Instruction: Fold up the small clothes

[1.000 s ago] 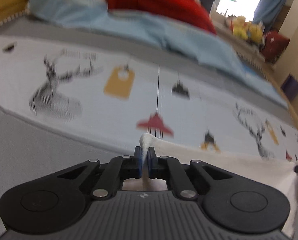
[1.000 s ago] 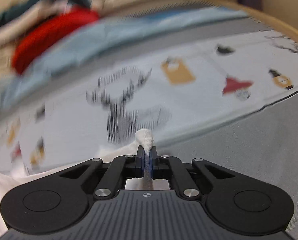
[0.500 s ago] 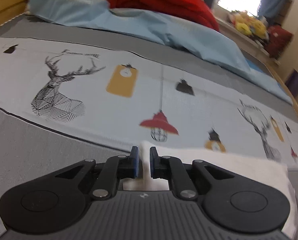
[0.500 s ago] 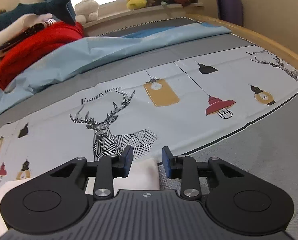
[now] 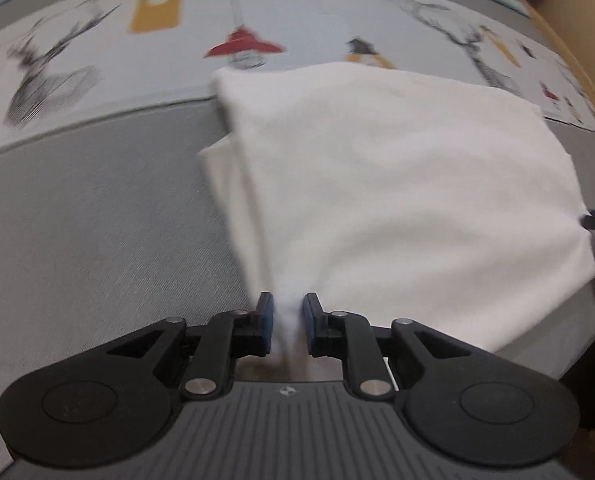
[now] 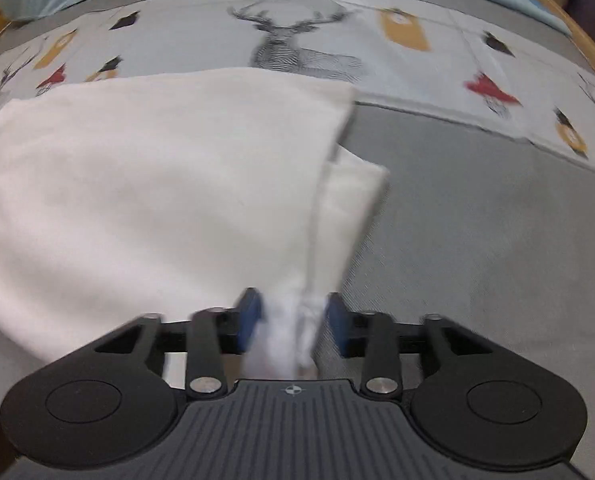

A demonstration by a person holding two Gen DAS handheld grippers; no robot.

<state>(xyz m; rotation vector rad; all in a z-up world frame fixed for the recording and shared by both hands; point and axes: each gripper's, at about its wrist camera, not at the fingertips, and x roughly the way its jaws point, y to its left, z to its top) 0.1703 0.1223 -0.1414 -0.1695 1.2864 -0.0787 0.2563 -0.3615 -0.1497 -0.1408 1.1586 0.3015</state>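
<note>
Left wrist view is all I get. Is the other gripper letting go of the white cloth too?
Observer: Yes. The right gripper is opening, its jaws set wider than the left gripper's, with a bunched bit of the white cloth loose between them.
Operator: What picture is behind the cloth on that side?
Observer: A big deer head printed on the sheet, right past the cloth's far edge.
Operator: Does anything stick out of the fold there?
Observer: Yes. A lower layer of the cloth pokes out to the right onto the grey bedspread.
</note>
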